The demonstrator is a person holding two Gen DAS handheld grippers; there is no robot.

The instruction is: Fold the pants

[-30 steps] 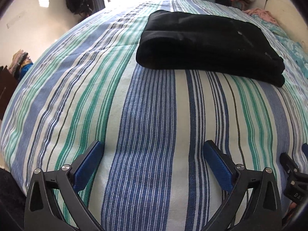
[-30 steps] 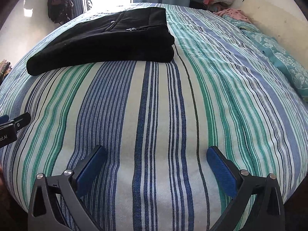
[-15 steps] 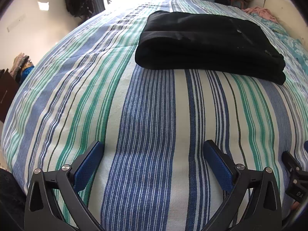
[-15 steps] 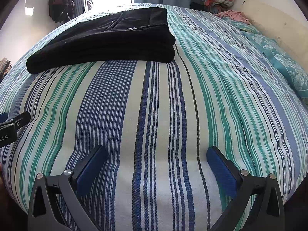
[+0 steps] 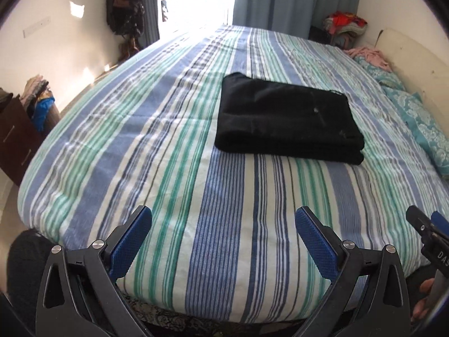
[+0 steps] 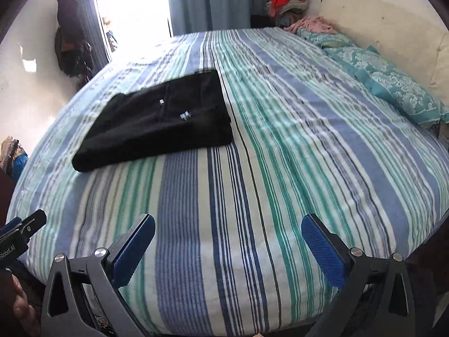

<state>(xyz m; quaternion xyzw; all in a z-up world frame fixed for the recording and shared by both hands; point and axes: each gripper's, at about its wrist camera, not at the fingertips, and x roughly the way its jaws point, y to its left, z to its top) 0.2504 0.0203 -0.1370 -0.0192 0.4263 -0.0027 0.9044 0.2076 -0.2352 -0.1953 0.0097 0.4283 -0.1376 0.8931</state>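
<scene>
Your left gripper (image 5: 223,236) hangs over the near edge of the striped bedspread (image 5: 157,146), its 2 blue-padded fingers spread wide apart with nothing between them. Your right gripper (image 6: 228,243) sits the same way, tongs apart and empty, above the near edge of the bedspread (image 6: 294,168). The black pants (image 5: 289,118) lie folded into a neat rectangle in the middle of the bed, well apart from both grippers; in the right wrist view the pants (image 6: 160,123) show metal fasteners on top. A teal patterned pillow (image 6: 390,84) lies along the wall side.
</scene>
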